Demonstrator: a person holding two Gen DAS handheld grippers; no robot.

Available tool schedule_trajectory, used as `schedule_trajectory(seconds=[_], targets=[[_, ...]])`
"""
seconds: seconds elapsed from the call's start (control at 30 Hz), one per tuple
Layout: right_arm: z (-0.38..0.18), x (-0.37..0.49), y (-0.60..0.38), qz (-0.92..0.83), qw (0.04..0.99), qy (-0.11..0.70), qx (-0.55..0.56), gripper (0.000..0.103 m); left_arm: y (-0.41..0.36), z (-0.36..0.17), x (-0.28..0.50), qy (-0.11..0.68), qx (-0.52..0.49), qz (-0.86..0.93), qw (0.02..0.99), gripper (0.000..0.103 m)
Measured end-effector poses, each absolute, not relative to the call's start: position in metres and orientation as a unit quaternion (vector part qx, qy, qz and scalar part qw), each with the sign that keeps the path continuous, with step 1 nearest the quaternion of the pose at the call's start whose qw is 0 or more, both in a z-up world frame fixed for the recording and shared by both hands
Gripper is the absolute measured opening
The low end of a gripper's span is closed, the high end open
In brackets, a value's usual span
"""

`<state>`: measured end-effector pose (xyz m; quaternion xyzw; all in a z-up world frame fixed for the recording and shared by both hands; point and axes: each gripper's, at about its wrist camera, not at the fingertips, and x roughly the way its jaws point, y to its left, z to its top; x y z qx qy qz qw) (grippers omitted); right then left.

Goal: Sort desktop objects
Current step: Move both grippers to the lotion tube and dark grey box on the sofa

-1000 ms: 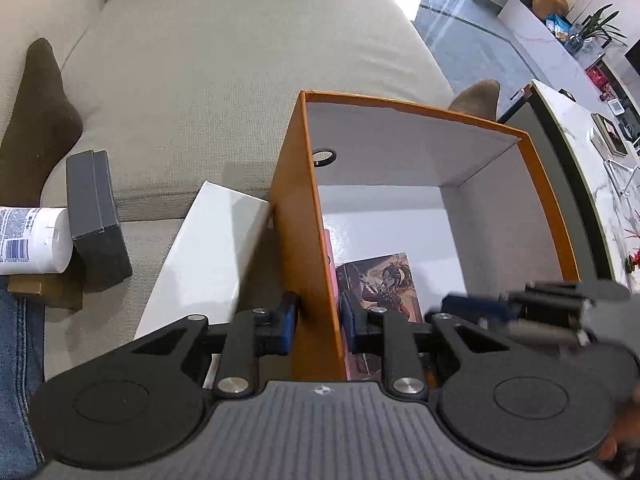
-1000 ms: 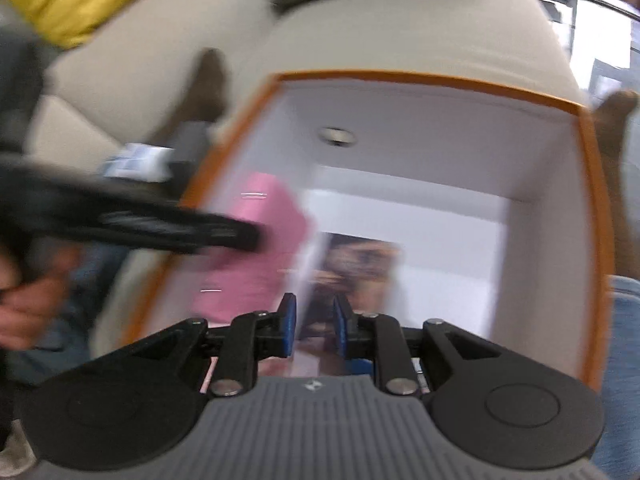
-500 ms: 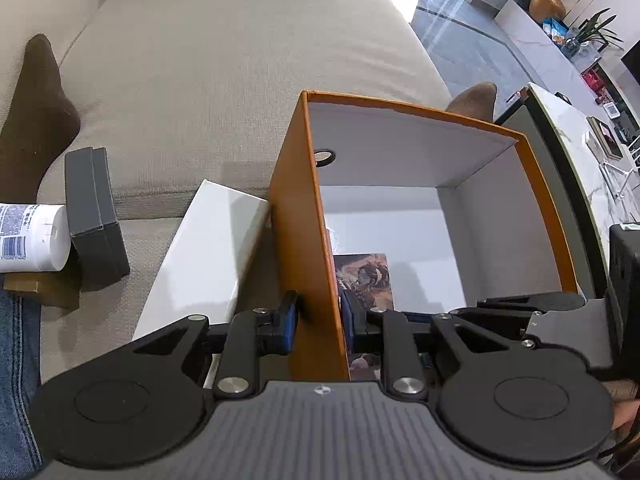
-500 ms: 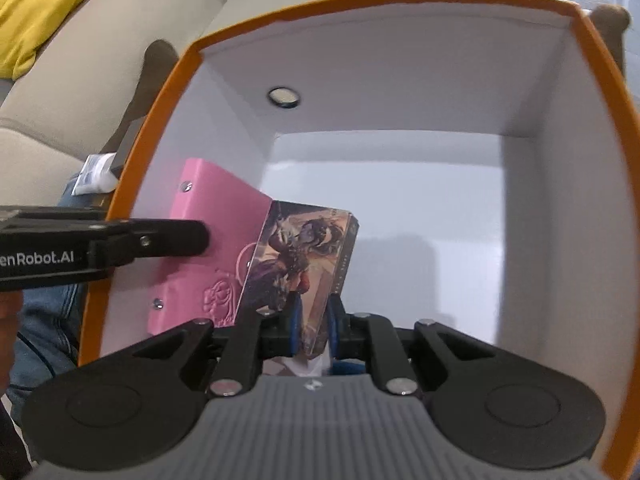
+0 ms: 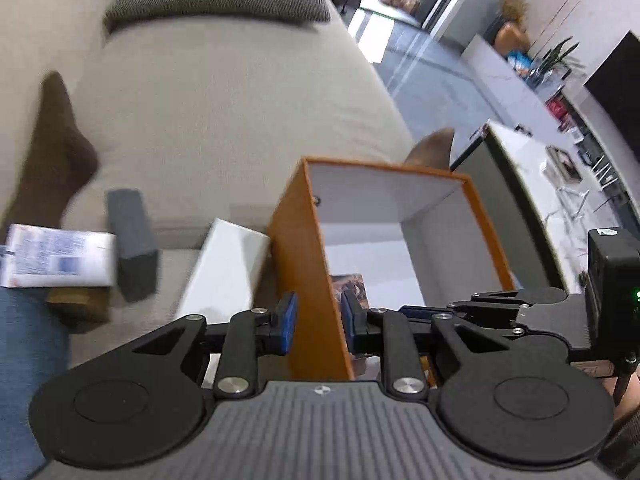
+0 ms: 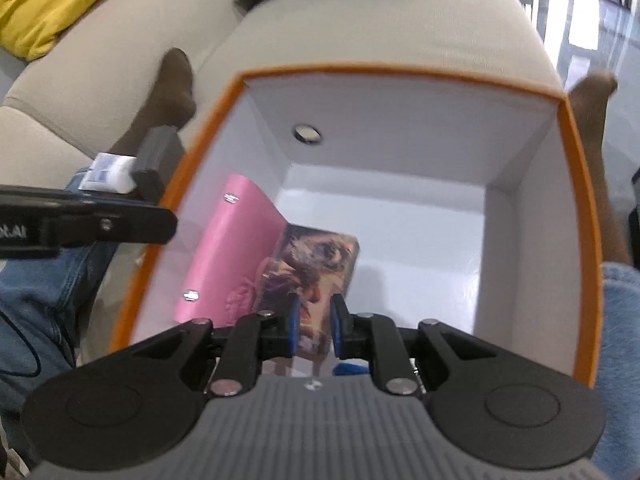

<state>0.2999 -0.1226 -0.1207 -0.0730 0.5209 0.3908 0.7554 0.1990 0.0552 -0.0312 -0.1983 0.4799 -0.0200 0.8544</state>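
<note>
Orange box (image 5: 308, 264): left tool (image 5: 316, 322) clamps its left wall to steady it; right tool (image 6: 314, 326), narrow, empty, above illustrated card (image 6: 320, 256) at centre frame.

- Right tool (image 6: 313, 330), jaws just reopening slightly, hovers over the illustrated card (image 6: 316, 264).
- Pink booklet (image 6: 232, 256) leans at nine o'clock inside the orange box (image 6: 582, 240).

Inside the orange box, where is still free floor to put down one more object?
The orange box has bare white floor between the illustrated card and the right wall. The left side is crowded: the pink folder leans on the left wall, the card against it.
</note>
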Motion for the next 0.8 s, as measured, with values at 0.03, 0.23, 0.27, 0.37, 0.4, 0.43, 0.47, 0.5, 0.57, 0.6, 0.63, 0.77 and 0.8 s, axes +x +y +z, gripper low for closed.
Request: schedule_trajectory(seconds=[0.03,0.23,0.27,0.37,0.4,0.43,0.47,0.5,0.57,0.6,0.63,0.77,0.8], targets=[[-0.112,0.295,-0.121,0.397,0.759,0.511,-0.076,0.018,0.062,-0.024,0.192,0.473,-0.197,-0.016,0.859,0.026],[-0.063,0.266,-0.099,0.444,0.772,0.444,-0.099,0.018,0.106,0.005,0.158,0.455,-0.157,0.023,0.876,0.026],[-0.057,0.261,-0.093,0.453,0.77,0.436,-0.104,0.018,0.112,0.007,0.154,0.453,-0.149,0.029,0.878,0.026],[-0.045,0.251,-0.069,0.478,0.758,0.426,-0.121,0.019,0.132,0.012,0.143,0.448,-0.128,0.045,0.883,0.027],[-0.044,0.249,-0.058,0.485,0.753,0.426,-0.128,0.019,0.14,0.011,0.141,0.448,-0.127,0.049,0.883,0.028],[-0.043,0.247,-0.05,0.489,0.749,0.427,-0.134,0.021,0.147,0.01,0.139,0.45,-0.128,0.055,0.882,0.03],[-0.044,0.245,-0.042,0.491,0.747,0.427,-0.139,0.023,0.154,0.007,0.138,0.451,-0.128,0.059,0.882,0.031],[-0.045,0.244,-0.032,0.493,0.744,0.427,-0.145,0.023,0.16,0.003,0.137,0.452,-0.127,0.062,0.881,0.034],[-0.048,0.244,-0.013,0.498,0.737,0.431,-0.153,0.029,0.173,-0.005,0.136,0.458,-0.132,0.07,0.877,0.037],[-0.05,0.243,-0.006,0.498,0.734,0.434,-0.155,0.031,0.177,-0.009,0.136,0.458,-0.132,0.072,0.876,0.038],[-0.053,0.243,0.004,0.497,0.733,0.437,-0.159,0.031,0.179,-0.012,0.137,0.458,-0.126,0.073,0.877,0.039],[-0.065,0.251,0.035,0.489,0.727,0.451,-0.171,0.034,0.18,-0.027,0.143,0.462,-0.062,0.057,0.883,0.052],[-0.068,0.255,0.041,0.487,0.725,0.457,-0.17,0.034,0.179,-0.03,0.144,0.464,-0.047,0.052,0.883,0.052]])
